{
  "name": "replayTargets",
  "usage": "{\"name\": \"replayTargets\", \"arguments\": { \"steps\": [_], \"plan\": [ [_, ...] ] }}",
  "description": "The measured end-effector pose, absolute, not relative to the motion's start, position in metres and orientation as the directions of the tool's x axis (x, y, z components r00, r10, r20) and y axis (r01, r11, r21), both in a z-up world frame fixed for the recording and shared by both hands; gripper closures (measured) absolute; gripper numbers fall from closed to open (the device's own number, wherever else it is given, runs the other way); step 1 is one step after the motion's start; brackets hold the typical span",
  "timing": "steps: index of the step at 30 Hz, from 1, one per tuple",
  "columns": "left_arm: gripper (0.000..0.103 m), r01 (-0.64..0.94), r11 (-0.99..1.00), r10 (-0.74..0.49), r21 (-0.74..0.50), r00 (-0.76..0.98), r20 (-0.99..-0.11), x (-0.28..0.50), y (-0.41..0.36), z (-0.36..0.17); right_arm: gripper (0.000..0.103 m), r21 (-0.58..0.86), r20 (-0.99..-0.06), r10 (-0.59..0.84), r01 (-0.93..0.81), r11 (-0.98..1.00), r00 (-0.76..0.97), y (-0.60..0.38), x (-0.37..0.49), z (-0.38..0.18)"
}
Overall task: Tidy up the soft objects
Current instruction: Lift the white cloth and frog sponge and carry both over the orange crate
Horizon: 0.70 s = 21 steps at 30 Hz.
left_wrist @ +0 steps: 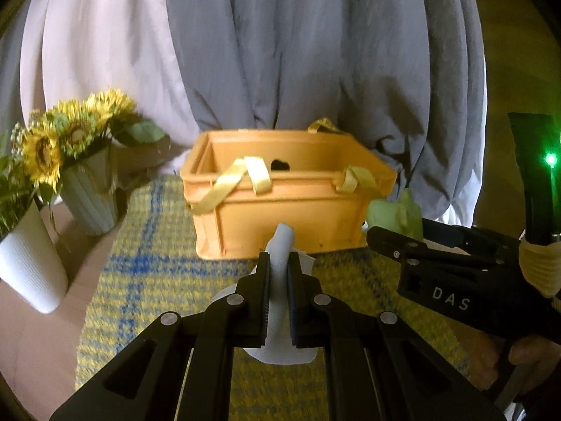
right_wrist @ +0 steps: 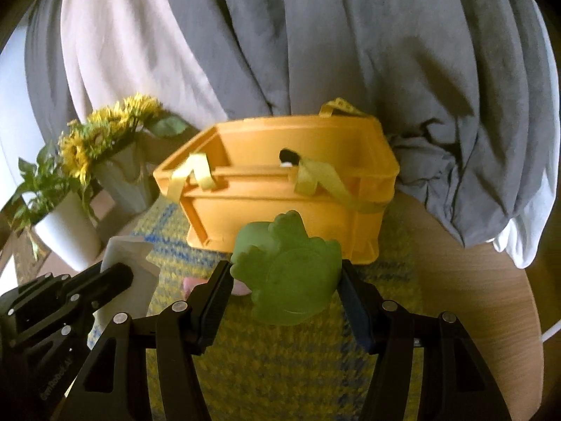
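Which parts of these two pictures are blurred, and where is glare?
Left wrist view: the woven mat smears from motion blur, and a green light flares at right. Right wrist view: the sunflowers are blurred and the frame edges bend from fisheye distortion.

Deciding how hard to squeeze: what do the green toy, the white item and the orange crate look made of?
green toy: looks like soft matte rubber or foam, slightly translucent, with rounded moulded lobes.
white item: probably matte silicone or soft rubber; it sits pinched thin between the left gripper pads.
orange crate: rigid moulded plastic, with ribbed walls and a slight sheen.
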<state>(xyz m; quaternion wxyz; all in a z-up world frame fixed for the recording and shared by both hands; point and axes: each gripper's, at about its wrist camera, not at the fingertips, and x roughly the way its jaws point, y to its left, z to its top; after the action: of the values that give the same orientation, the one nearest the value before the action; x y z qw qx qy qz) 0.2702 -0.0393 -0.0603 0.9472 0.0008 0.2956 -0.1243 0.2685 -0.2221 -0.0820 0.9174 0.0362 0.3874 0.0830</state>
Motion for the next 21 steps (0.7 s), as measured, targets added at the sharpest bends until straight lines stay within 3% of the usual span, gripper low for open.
{"name": "replayTargets", "arguments": {
  "steps": [21],
  "plan": [
    [0.093, 0.301, 0.951, -0.302, -0.069, 0.858, -0.417, 0.287, -0.029, -0.009, 0.042, 0.11, -0.608, 0.124, -0.071, 0.991, 0.785, -0.214, 0.274, -0.032]
  ]
}}
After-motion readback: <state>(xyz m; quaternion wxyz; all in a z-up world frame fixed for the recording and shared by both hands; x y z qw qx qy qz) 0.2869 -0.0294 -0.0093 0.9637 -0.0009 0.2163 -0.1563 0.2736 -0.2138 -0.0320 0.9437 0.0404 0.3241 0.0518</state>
